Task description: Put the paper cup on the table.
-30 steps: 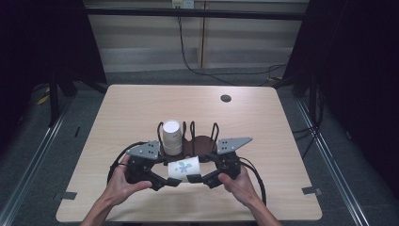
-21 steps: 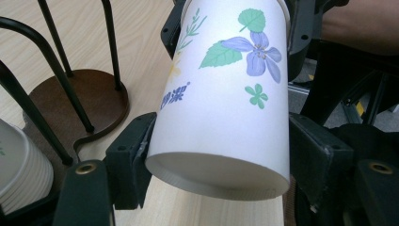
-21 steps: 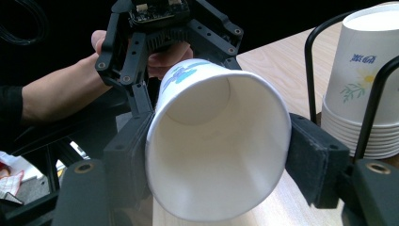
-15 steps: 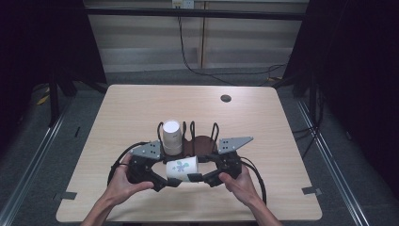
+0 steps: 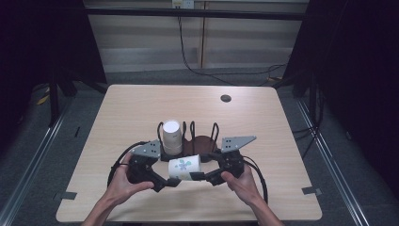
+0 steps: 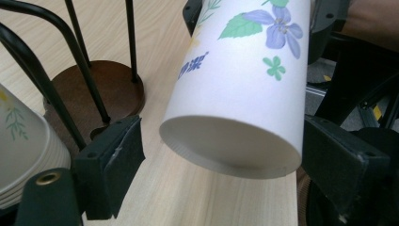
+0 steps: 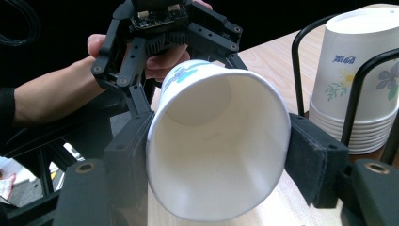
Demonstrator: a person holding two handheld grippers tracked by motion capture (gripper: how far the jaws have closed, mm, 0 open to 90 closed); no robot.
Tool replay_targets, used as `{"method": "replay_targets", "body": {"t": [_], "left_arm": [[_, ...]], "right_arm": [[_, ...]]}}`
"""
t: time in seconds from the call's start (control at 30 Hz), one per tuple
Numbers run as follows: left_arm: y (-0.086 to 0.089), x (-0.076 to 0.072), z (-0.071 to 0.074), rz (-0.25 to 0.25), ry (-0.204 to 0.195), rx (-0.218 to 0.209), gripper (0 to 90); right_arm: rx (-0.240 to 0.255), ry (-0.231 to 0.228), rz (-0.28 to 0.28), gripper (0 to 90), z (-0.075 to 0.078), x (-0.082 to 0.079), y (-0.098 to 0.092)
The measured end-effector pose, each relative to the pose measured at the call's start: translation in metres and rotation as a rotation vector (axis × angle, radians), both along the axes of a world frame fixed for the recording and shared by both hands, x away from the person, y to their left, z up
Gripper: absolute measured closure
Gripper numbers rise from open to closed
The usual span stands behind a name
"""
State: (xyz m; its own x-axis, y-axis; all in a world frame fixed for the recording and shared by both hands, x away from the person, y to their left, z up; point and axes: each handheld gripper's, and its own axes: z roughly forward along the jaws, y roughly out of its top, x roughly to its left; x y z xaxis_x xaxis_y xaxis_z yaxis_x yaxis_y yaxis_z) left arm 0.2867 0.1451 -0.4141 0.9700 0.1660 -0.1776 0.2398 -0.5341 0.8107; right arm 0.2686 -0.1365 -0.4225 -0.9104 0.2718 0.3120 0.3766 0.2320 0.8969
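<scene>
Right gripper (image 7: 219, 155) clamping paper cup (image 7: 216, 146) at its mouth; left gripper (image 6: 221, 162), jaws spread wide round its base, apparently ready to receive it beside rack (image 5: 202, 141).

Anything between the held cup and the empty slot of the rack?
Nothing loose. The cup lies sideways between both grippers, just in front of the rack. The rack's own black wire uprights ring the empty brown base, so the cup would likely go over them from above.
</scene>
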Motion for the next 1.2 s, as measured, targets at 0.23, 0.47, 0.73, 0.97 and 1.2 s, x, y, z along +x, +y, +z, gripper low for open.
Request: {"method": "replay_targets", "body": {"t": [0.23, 0.47, 0.73, 0.97, 1.2], "left_arm": [[0.003, 0.000, -0.002, 0.002, -0.002, 0.005, 16.1], [0.013, 0.002, -0.001, 0.061, -0.010, -0.008, 16.1], [0.027, 0.000, -0.009, 0.117, -0.036, -0.008, 16.1], [0.036, -0.003, -0.029, 0.148, -0.009, 0.057, 16.2], [0.043, -0.005, -0.033, 0.189, 0.003, 0.063, 16.2]], "right_arm": [[-0.009, -0.001, -0.023, 30.0, 0.002, 0.001, -0.005], [-0.008, -0.002, -0.042, 30.0, 0.005, 0.000, -0.012], [-0.042, 0.014, -0.055, 29.9, 0.004, 0.004, -0.015], [-0.098, 0.024, -0.097, 30.0, 0.009, 0.005, -0.025], [-0.136, 0.034, -0.119, 30.0, 0.010, 0.004, -0.035]]}}
